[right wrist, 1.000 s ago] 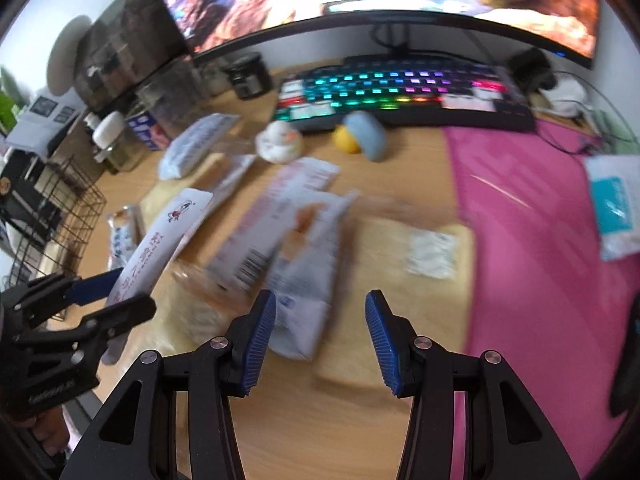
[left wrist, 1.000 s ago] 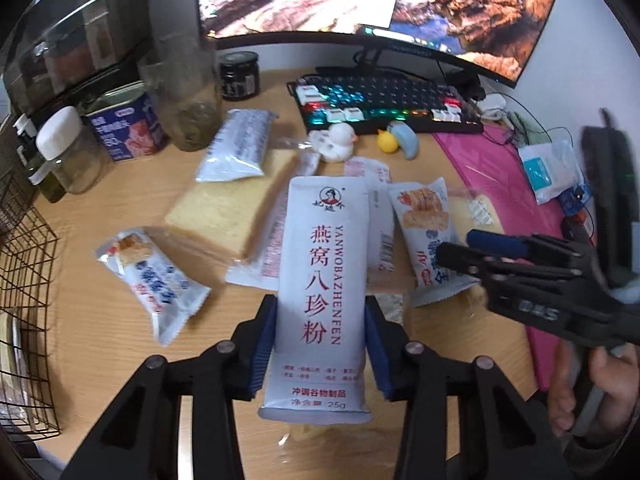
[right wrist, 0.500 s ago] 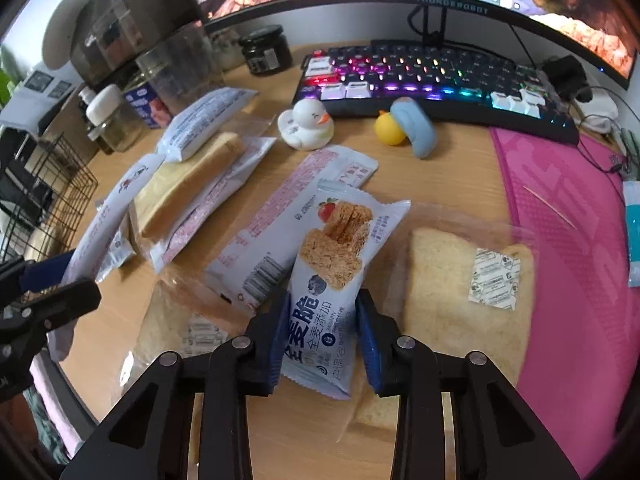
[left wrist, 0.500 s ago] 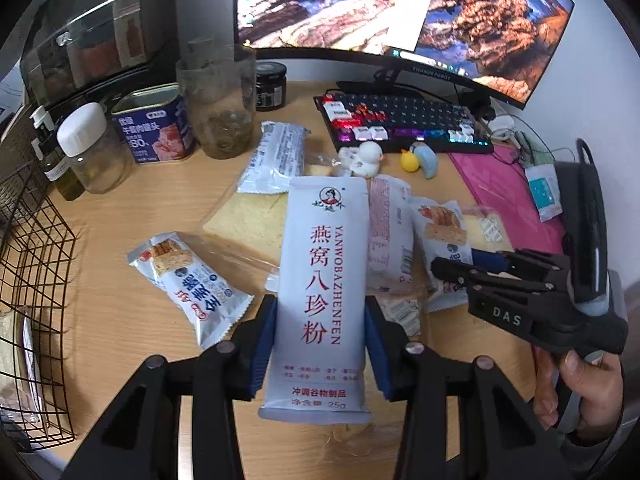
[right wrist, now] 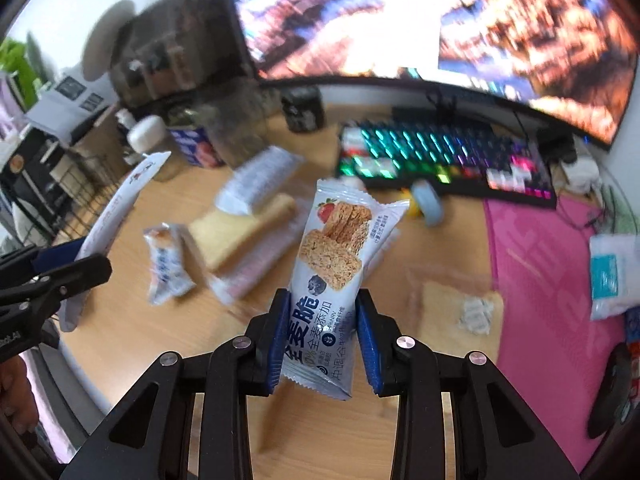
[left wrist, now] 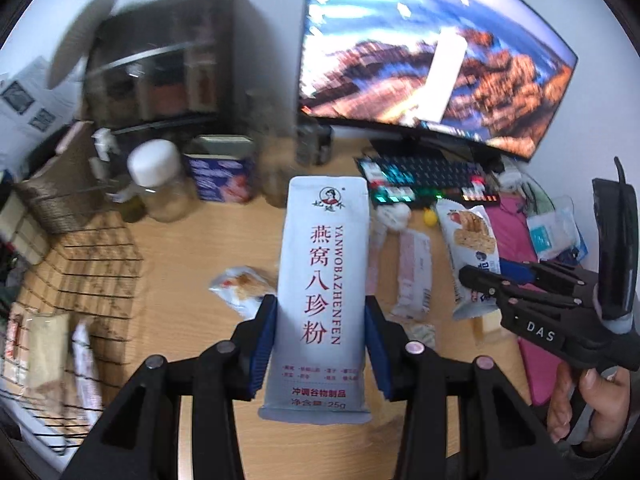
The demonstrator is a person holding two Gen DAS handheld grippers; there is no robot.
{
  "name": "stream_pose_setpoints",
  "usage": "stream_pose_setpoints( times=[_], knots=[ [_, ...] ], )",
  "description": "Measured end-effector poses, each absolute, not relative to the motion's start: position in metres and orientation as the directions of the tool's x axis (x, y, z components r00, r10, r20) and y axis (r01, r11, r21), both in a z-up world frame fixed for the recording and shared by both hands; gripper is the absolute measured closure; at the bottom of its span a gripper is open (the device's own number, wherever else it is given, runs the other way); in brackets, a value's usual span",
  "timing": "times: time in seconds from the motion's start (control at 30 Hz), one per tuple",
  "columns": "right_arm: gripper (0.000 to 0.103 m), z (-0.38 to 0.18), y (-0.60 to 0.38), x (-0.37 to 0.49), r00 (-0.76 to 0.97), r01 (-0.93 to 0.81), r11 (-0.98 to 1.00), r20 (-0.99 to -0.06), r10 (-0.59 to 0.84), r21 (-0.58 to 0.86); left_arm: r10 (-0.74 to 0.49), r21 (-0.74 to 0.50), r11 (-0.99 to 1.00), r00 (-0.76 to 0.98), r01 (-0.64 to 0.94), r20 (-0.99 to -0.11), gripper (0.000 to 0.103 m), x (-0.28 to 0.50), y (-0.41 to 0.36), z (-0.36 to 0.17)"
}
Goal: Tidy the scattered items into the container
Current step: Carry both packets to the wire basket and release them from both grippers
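sachet [left wrist: 323, 280] "YANWOBAZHENFEN 25g", hand-held gripper [left wrist: 476, 276] "DAS"

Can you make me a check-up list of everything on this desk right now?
Surface: light wooden desk, pink mat at its right.
Job's things: tall white powder sachet; wholegrain crisp-bar packet; black wire basket holding packets.
Clutter: bagged bread slice, small snack packet, white-capped jar.
Grippers: left hand-held gripper shut on the sachet; right hand-held gripper shut on the bar packet.
Cables: thin ones beside the keyboard.
Surroundings: curved monitor.
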State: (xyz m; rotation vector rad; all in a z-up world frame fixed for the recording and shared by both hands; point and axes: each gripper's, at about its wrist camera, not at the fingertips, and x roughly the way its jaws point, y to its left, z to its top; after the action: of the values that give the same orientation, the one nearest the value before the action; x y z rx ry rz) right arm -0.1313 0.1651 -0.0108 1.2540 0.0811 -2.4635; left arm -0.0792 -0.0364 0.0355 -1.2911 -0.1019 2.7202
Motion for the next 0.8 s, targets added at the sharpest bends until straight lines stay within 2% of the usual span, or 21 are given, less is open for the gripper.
stream_pose_setpoints(
  times=[0.33, 0.6, 0.8],
  knots=[
    [0.069, 0.041, 0.021, -0.108, -0.501, 0.601, -0.791, -0.716, -0.485, 0.115, -0.01, -0.102, -0.987, -0.689, 0.122, -0.725, 0.055, -0.031, -0.147, 0.067],
    [0.069, 0.046, -0.113, -0.073, -0.363, 0.777, -0.615, -0.701, -0.614, 0.136, -0.151, -0.104, -0.938, -0.658, 0.332, -0.738, 0.055, 0.017, -0.248, 0.058],
    [0.069, 0.038, -0.172, -0.05, -0.294, 0.833, -0.536, -0.714, -0.635, 0.134, -0.175, -0.118, -0.912, -0.632, 0.393, -0.755, 0.055, 0.031, -0.286, 0.045]
  ],
)
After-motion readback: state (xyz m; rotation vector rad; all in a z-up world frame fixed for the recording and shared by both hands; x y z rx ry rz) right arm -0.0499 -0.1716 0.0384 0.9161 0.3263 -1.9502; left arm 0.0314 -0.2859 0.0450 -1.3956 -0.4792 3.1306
